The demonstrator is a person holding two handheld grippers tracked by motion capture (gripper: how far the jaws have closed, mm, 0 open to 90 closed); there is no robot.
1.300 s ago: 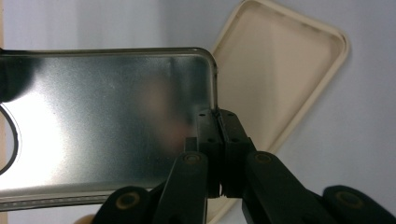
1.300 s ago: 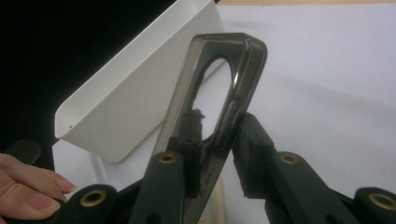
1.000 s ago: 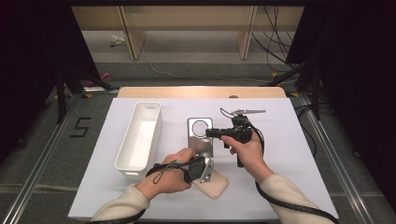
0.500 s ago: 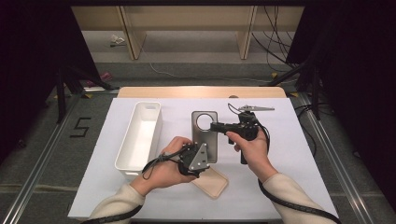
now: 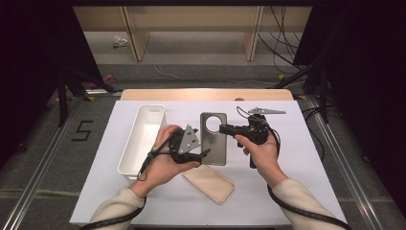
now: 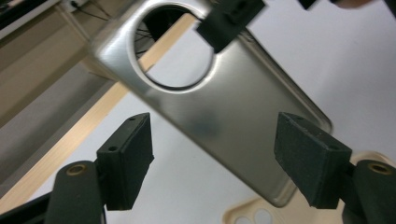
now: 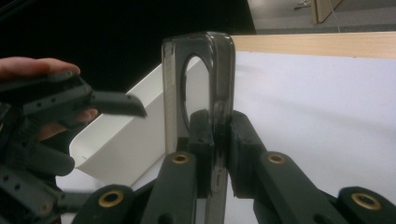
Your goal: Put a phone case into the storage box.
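The right gripper (image 5: pixel 224 128) clamps its jaws on the edge of a grey phone case (image 5: pixel 213 139), holding it above the bench (image 5: pixel 287 191). The left gripper (image 5: pixel 203 154) sits with jaws spread wide at the case's lower end, beside a white bin (image 5: pixel 142 139).

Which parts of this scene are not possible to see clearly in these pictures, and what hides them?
- High view: part of the beige phone case lies under the left hand and the grey phone case.
- High view: the inside floor of the white bin is partly hidden by its own wall.
- Left gripper view: the beige case is cut off by the bottom edge.
- Right gripper view: the grey case shows edge-on; its lower end is hidden between the right tool jaws.
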